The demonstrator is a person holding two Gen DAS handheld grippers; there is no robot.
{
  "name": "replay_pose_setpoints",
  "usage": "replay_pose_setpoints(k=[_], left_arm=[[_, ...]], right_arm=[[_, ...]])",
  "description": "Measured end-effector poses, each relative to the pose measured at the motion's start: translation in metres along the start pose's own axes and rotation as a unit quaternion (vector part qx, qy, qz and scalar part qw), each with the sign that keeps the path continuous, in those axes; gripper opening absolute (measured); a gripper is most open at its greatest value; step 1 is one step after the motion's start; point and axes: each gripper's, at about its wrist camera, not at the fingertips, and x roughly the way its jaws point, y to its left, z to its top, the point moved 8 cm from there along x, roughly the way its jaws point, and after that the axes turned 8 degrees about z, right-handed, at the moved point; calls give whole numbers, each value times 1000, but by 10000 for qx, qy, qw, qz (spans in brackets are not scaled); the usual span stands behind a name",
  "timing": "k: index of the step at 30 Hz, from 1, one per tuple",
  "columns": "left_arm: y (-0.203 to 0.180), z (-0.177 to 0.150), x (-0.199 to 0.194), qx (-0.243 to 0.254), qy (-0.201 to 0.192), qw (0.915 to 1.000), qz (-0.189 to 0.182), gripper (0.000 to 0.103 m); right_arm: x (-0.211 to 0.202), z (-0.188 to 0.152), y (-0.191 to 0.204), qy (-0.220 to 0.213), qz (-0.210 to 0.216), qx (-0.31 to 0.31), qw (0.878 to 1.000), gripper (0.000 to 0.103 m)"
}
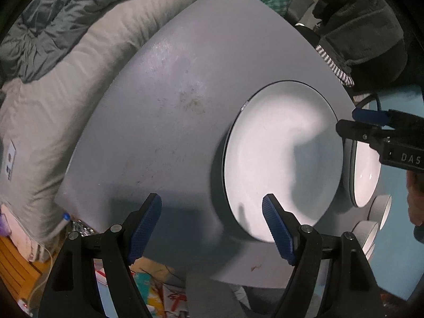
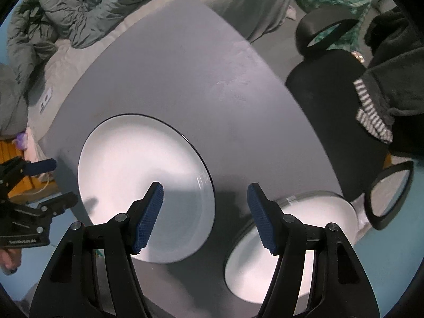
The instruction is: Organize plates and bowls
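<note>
the left gripper point(image 1: 212, 225) hangs above the grey surface point(image 1: 164, 122), its blue pads spread wide with nothing between them. one pad is over the near rim of the large white plate point(image 1: 283, 159), the other over bare grey top. the plate has a thin dark edge and lies flat near the right side of the surface.

the right gripper point(image 2: 205, 216) points down, its jaws apart and empty. it is above the gap between the large white plate point(image 2: 143, 185) and a smaller white dish point(image 2: 265, 265), perhaps a bowl, though the view is blurred there. the two lie just beside each other, not touching.

in the left wrist view, further white dishes point(image 1: 365, 175) stand at the right edge. a rumpled green blanket point(image 2: 79, 5) lies on the bed behind.
</note>
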Motion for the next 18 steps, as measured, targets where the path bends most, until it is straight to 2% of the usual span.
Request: replay_pose_setpoints(k=[8, 13, 14, 16, 18], left_arm=[[-1, 12, 17, -72, 82, 9999, -38, 79], [-4, 13, 24, -35, 165, 9999, -1, 65], [-5, 14, 24, -28, 166, 9999, -3, 64], [-5, 15, 26, -1, 185, 9998, -12, 55], [-7, 16, 27, 54, 183, 9998, -25, 53]], right_arm=[[18, 10, -9, 48, 100, 98, 9999, 66], [29, 7, -9, 140, 212, 81, 9996, 64], [31, 6, -9, 173, 240, 89, 9995, 62], [34, 5, -9, 227, 282, 121, 9993, 46], [36, 2, -7, 278, 337, 155, 9989, 35]])
